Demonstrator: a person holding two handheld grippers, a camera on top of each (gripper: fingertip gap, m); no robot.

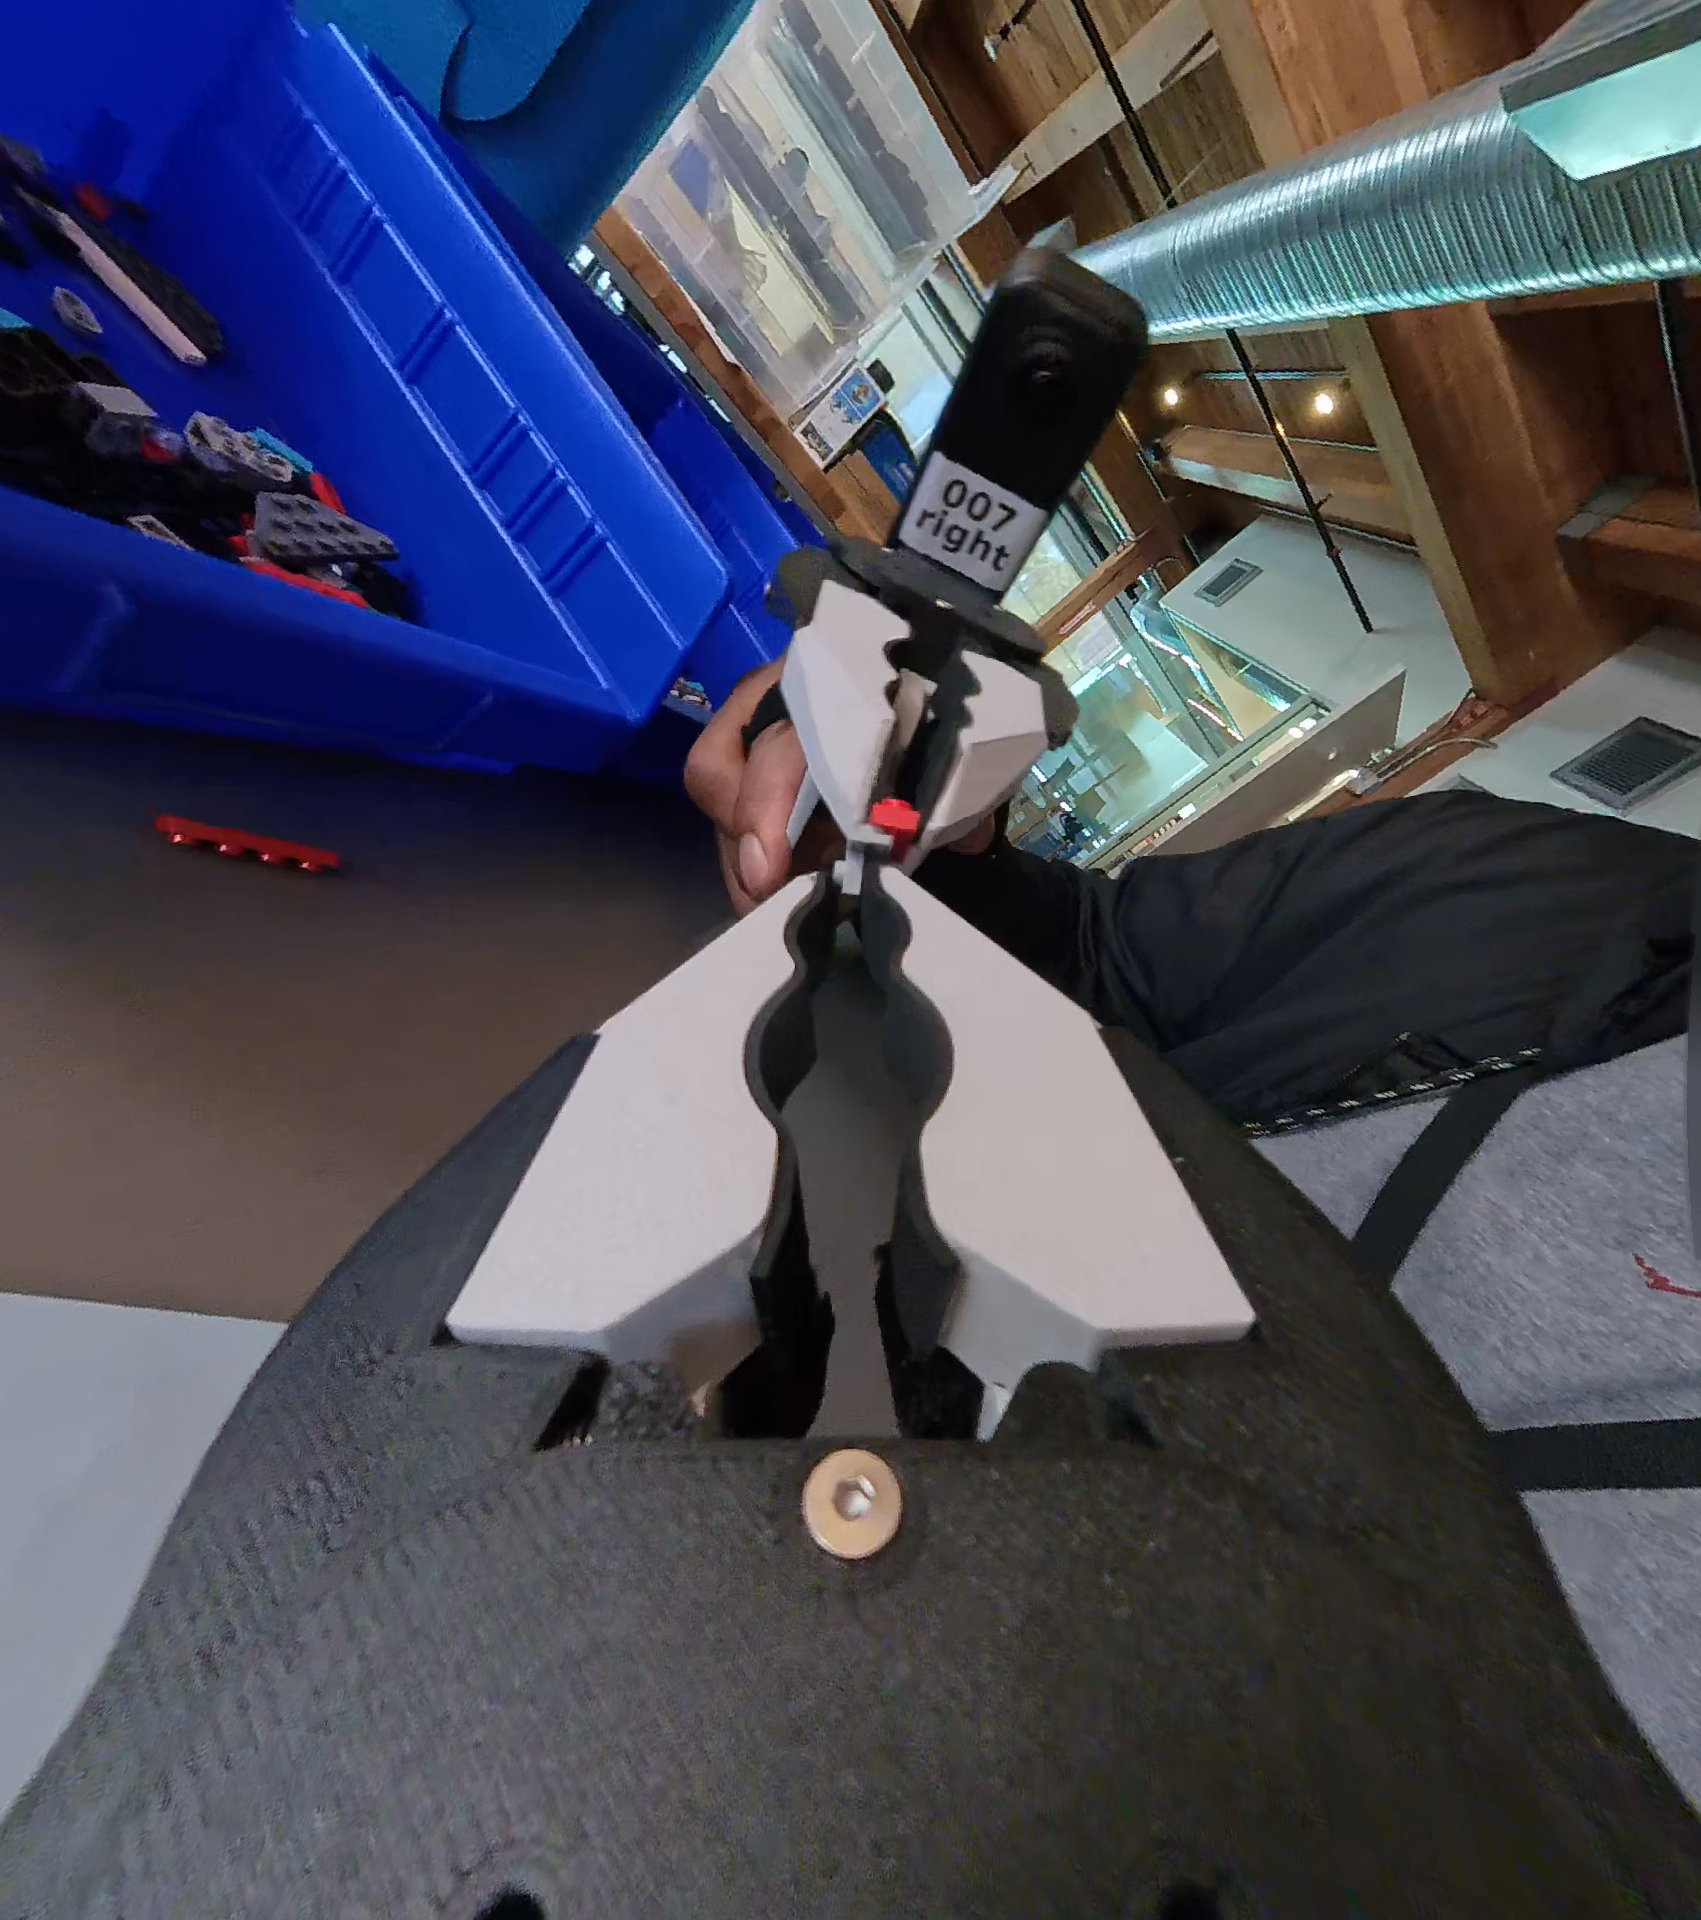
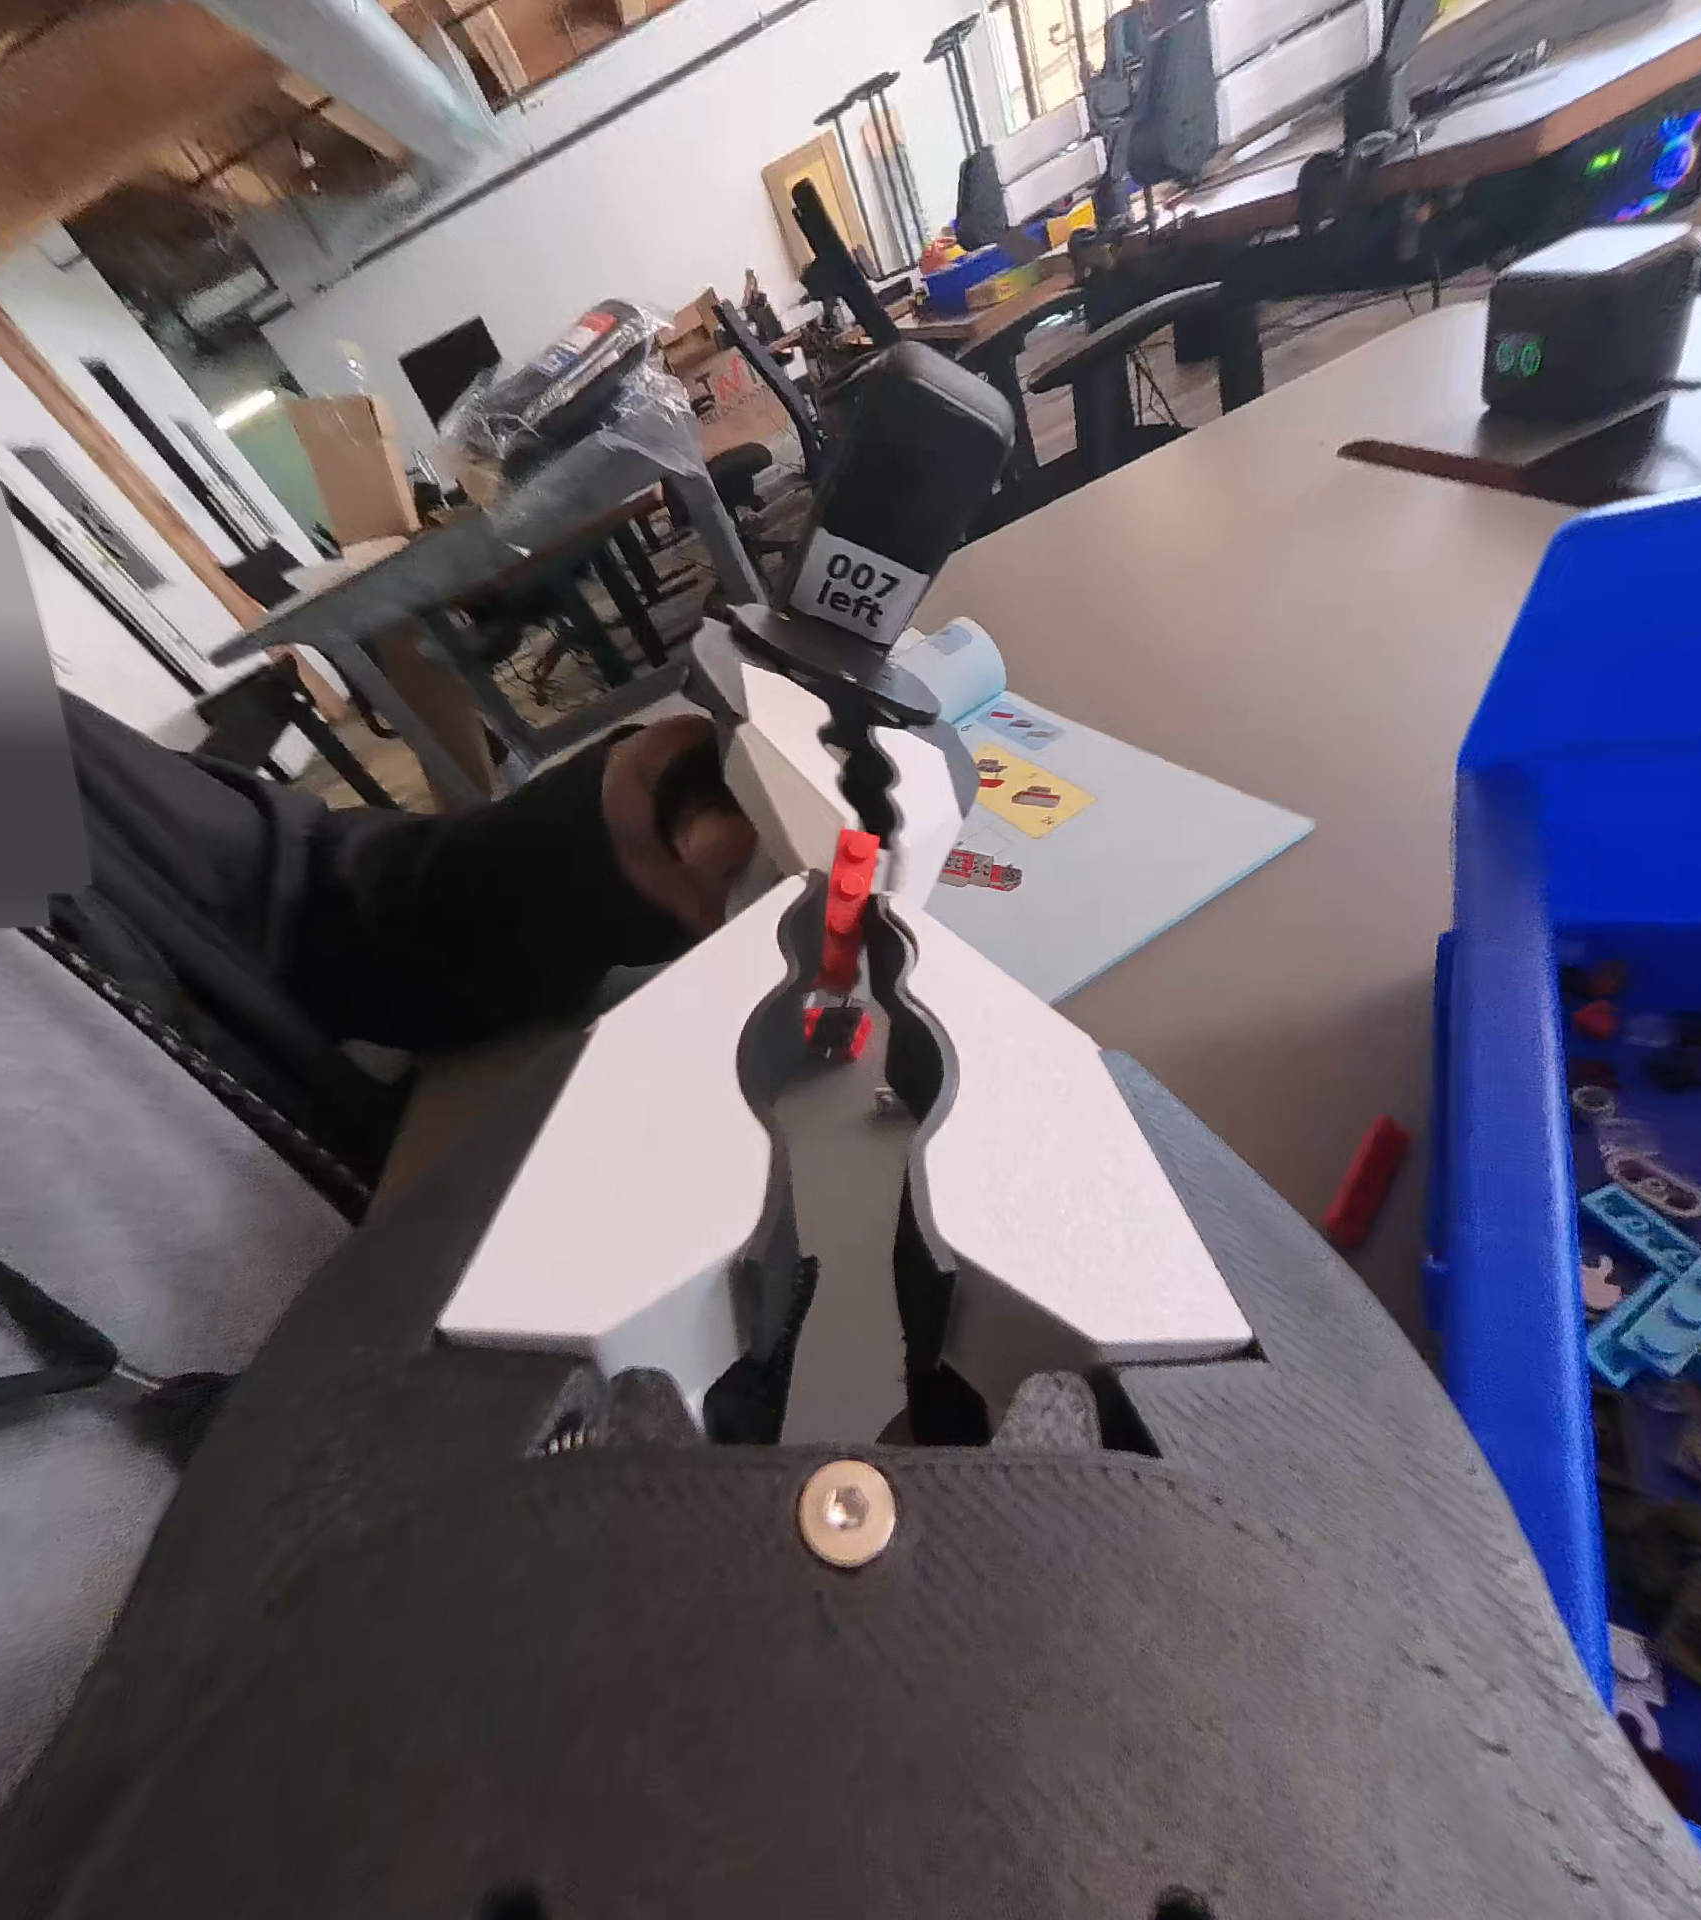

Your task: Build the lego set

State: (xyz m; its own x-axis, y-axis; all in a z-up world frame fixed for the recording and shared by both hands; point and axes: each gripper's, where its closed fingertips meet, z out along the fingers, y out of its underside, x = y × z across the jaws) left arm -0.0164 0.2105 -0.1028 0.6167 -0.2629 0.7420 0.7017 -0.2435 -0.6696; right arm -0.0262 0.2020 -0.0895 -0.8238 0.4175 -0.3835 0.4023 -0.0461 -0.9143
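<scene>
My two grippers meet tip to tip above the grey table (image 1: 150,1039). My right gripper (image 2: 844,914) is shut on a red studded plate (image 2: 848,883) that sticks out past its tips. In the left wrist view the right gripper (image 1: 887,831) faces me with the end of the red plate (image 1: 896,821) at its tips. My left gripper (image 1: 851,899) is shut on a thin light grey piece (image 1: 854,864) that touches the red plate. The left gripper (image 2: 872,821) also shows across from me in the right wrist view. A small red and black assembly (image 2: 835,1023) lies on the table below.
A blue bin (image 1: 513,436) with several loose bricks stands beside the grippers; it also shows in the right wrist view (image 2: 1511,1039). A loose red plate (image 1: 248,844) lies on the table by the bin. An open instruction booklet (image 2: 1116,862) lies beyond. A person's hands hold both grippers. Less than 4 cm separates the two grippers' tips.
</scene>
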